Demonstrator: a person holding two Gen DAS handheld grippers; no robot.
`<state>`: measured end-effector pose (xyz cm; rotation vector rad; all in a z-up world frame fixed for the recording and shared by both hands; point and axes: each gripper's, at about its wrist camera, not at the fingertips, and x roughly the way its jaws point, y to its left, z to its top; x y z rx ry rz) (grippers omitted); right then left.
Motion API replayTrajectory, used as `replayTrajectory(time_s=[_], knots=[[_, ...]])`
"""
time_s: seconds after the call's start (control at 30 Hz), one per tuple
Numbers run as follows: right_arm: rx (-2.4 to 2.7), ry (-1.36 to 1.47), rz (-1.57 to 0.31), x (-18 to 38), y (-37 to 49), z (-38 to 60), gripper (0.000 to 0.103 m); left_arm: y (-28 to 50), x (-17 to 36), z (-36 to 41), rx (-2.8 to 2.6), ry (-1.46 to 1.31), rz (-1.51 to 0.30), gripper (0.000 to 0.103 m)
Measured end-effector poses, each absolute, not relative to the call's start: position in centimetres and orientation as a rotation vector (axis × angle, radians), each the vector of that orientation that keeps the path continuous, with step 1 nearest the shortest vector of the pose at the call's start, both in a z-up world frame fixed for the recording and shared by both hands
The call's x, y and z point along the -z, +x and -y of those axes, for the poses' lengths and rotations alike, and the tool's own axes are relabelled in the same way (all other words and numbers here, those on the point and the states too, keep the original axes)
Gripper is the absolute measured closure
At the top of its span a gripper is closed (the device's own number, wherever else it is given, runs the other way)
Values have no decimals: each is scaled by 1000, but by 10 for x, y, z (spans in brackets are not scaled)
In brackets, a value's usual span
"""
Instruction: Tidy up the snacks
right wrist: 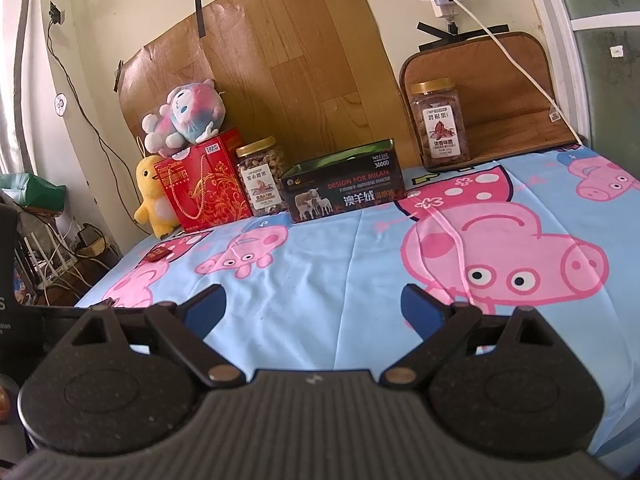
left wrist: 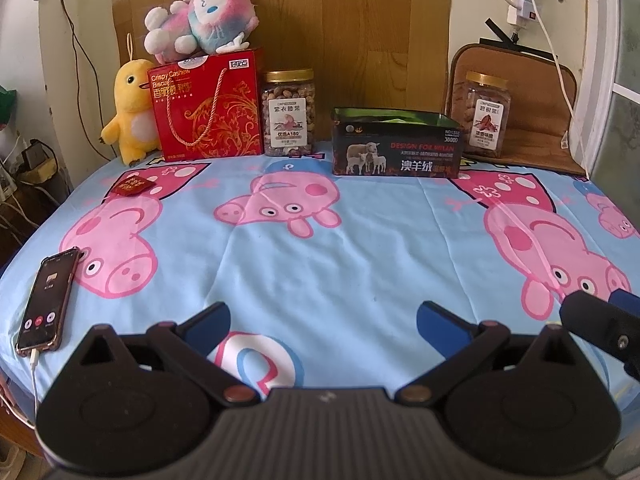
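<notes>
both tongs, left tongs point(left wrist: 322, 320) and right tongs point(right wrist: 312, 304), spread apart and empty over the worktop; left to right at the back: small red packet point(left wrist: 132, 186), cashew jar point(left wrist: 289, 112) just beside the red biscuit box point(left wrist: 208, 108), open black box point(left wrist: 396, 142), pecan jar point(left wrist: 487, 114); risk: a tall jar tips on the soft sheet if nudged high.

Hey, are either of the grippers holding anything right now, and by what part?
Nothing is held. The left gripper and right gripper are both open above the bedsheet.
</notes>
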<state>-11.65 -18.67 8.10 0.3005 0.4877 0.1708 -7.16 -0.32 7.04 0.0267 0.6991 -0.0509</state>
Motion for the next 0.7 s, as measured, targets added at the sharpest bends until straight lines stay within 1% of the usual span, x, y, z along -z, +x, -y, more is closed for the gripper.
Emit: replayTrajectory(time_s=[0.7], knots=[[-171,301,-487,-81,-117,187,7,-71,-71,3,57,26,-700,0]])
